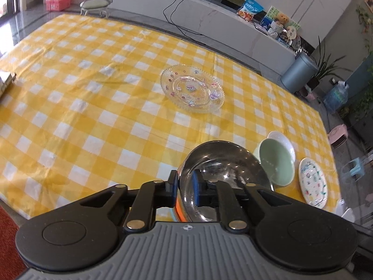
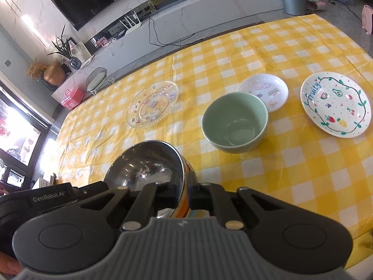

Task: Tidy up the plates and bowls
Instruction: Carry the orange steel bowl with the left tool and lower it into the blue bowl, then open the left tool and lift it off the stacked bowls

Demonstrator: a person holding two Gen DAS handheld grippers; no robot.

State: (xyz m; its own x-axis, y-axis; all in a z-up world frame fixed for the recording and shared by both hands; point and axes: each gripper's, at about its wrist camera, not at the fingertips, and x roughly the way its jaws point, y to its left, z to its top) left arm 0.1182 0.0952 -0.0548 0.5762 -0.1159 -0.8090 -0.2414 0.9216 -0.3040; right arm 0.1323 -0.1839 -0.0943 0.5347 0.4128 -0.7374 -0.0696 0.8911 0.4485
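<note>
Both grippers are clamped on the steel bowl (image 1: 223, 161) at the near edge of the table (image 1: 93, 116), left gripper (image 1: 185, 186) and right gripper (image 2: 184, 193) each pinching its rim. It's tipped up. Green bowl (image 2: 235, 121) sits just beyond, white dish (image 2: 263, 91) behind it, fruit plate (image 2: 335, 105) off right, glass plate (image 2: 152, 105) farther back.

Black claw (image 1: 185, 184) linkages, brass rivets, ribbed grey housing, "GenRobot.AI" lettering.

The steel bowl (image 1: 223, 163)'s near rim is hidden behind the gripper bodies, its striped outside perhaps enamel.
</note>
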